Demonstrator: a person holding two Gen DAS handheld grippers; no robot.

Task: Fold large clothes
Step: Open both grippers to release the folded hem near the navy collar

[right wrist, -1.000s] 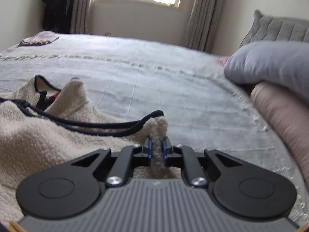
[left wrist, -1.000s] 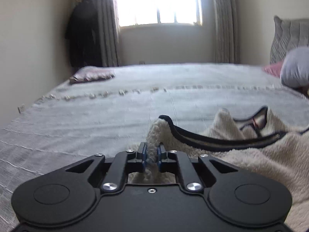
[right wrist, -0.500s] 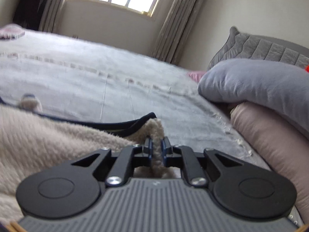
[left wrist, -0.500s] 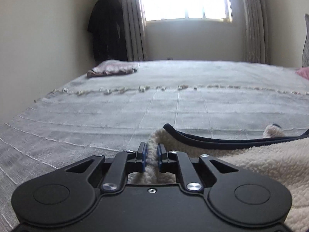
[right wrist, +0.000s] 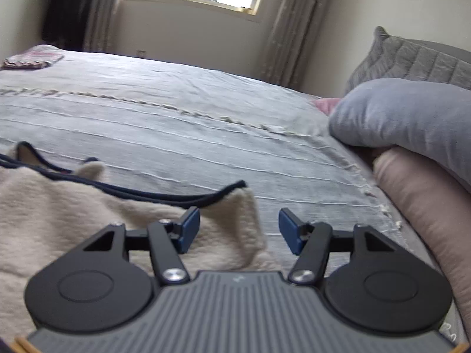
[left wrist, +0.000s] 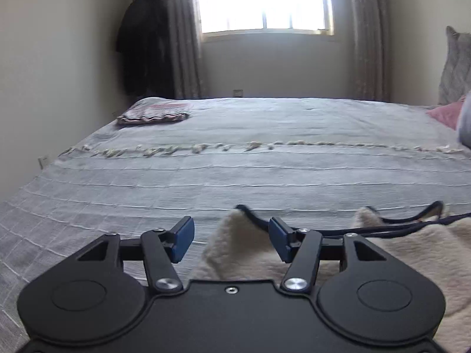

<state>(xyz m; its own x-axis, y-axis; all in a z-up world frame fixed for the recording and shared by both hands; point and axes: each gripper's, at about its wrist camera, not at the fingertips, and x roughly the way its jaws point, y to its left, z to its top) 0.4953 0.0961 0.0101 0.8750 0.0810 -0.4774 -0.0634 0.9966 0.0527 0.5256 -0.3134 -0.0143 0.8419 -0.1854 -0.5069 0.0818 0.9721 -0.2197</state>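
A cream fleece garment (left wrist: pixel 397 253) with dark navy trim lies spread on the grey bedspread (left wrist: pixel 265 176). In the left wrist view its left corner rests between the blue pads of my left gripper (left wrist: pixel 231 239), which is open and not touching it. In the right wrist view the garment (right wrist: pixel 73 214) lies to the left, and its right corner sits between the spread fingers of my right gripper (right wrist: pixel 239 229), which is open and holds nothing.
A folded pinkish cloth (left wrist: pixel 153 113) lies at the far left of the bed. A grey-blue pillow (right wrist: pixel 412 117), a pink pillow (right wrist: pixel 426 206) and a grey quilted cushion (right wrist: pixel 418 58) are stacked at the right. A window (left wrist: pixel 265 0) with curtains is behind; dark clothes (left wrist: pixel 144 44) hang in the corner.
Both grippers have opened and let go of the garment's corners. The garment now lies flatter on the bed.
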